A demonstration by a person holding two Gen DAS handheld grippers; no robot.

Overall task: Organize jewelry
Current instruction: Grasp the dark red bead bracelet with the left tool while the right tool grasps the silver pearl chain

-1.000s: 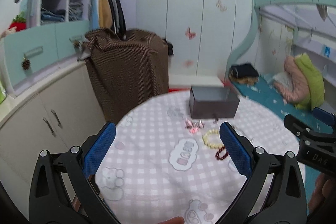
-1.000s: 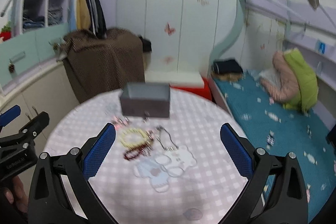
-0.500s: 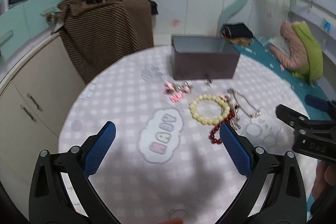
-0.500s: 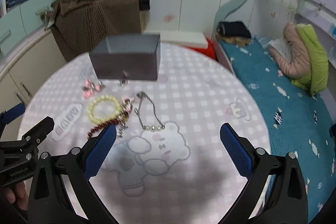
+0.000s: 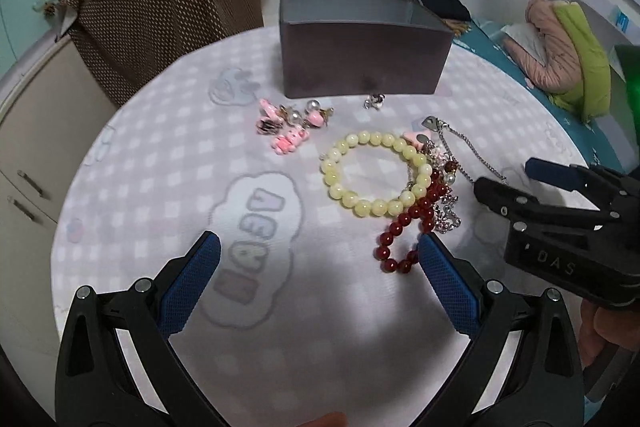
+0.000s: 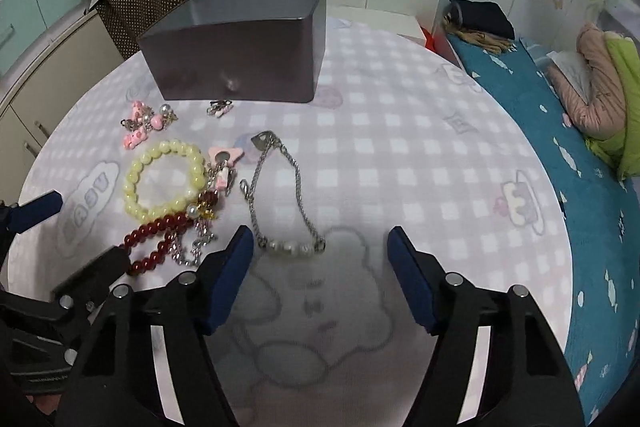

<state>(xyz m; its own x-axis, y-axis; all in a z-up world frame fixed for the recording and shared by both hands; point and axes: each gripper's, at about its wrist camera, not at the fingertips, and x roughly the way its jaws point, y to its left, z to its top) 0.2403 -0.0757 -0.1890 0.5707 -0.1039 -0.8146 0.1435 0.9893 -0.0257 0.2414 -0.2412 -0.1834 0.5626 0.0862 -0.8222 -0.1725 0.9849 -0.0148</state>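
Two grippers hang over a round table [image 6: 400,155] with a checked cloth. Nearest, the left gripper [image 5: 319,253] stands wide and empty, its blue pads over bare cloth, one pad just beside the red bracelet [image 5: 404,227]. The right gripper [image 6: 320,243] has its jaws closing with nothing pressed between them yet; the pearl end of the one silver chain [image 6: 294,247] lies just ahead of the gap.

Beyond them lie two bead bracelets, the red one and a yellow one [image 5: 374,173], touching where they overlap, with a tangle of charms [image 6: 218,183] between them and the chain; how many charms it holds is hard to tell. Farther back sits a cluster of pink and pearl trinkets [image 5: 290,125], perhaps five or six, and one small clip [image 5: 374,101] just before the box.

Against a second ago, both grippers have dropped and tipped toward the table, so the jewelry fills far more of each view, and the right jaws have narrowed.

Farthest is one grey box [image 5: 360,51], open-topped; the part of its inside that shows looks empty, and all the jewelry lies outside on the cloth
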